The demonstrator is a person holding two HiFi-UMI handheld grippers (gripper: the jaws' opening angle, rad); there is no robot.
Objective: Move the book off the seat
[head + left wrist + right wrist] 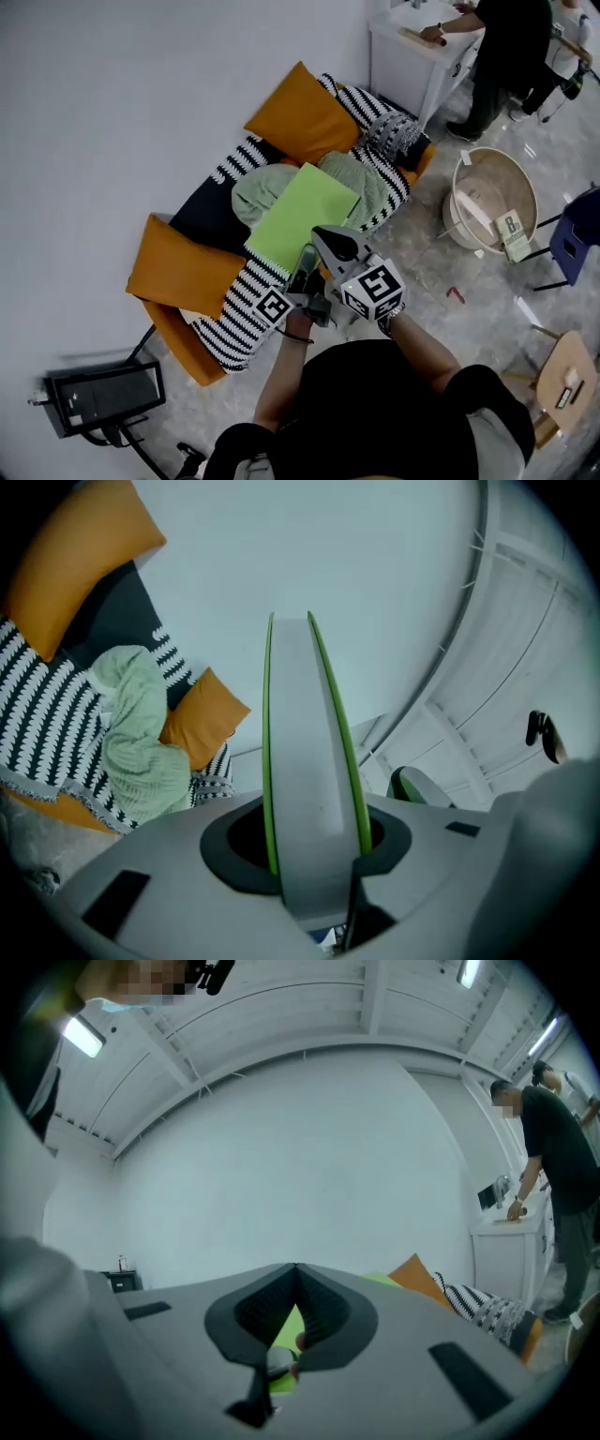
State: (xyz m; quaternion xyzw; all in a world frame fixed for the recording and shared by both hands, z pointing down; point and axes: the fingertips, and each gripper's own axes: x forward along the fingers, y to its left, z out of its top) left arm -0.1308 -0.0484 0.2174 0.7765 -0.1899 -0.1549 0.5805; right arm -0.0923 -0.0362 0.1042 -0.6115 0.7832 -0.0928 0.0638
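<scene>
**A:** How did the left tool (309,855) stand?

**B:** It was clamped on the book (305,733). One edge sat deep between its jaws, and the pages and green covers ran straight out ahead.

**A:** And the right tool (295,1279)?

**B:** Its tips were pressed together just beside the left one, over the green cover. I saw no pinch there.

**A:** How would the book handle?

**B:** Light, I judged, and thin. The smooth covers might flex or slip, so a deep hold at mid-edge would suit it best.

**A:** Where was it?

**B:** It was out beyond both tools, held over the seat (211,220) and seemingly clear of it.
</scene>
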